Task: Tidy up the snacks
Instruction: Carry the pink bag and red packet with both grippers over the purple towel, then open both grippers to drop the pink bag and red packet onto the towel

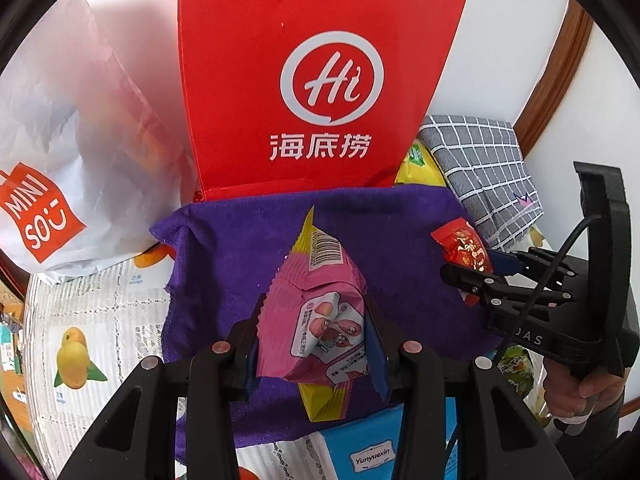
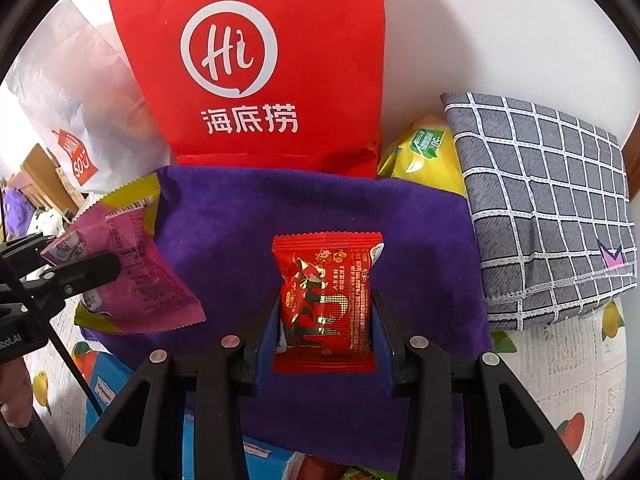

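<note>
My left gripper [image 1: 312, 336] is shut on a pink and yellow snack packet [image 1: 320, 312] and holds it above the purple towel [image 1: 232, 248]. My right gripper [image 2: 326, 328] is shut on a small red snack packet [image 2: 326, 292] over the same towel [image 2: 240, 216]. The right gripper [image 1: 476, 276] with the red packet [image 1: 464, 248] shows at the right of the left wrist view. The left gripper [image 2: 76, 264] with the pink packet [image 2: 136, 276] shows at the left of the right wrist view.
A red paper bag [image 1: 316, 76] stands behind the towel, with a white Miniso bag [image 1: 60, 160] to its left. A grey checked cloth bundle [image 2: 544, 208] and a yellow packet [image 2: 428, 156] lie at the right. A blue box [image 1: 368, 448] sits near the front, on a fruit-print tablecloth [image 1: 88, 320].
</note>
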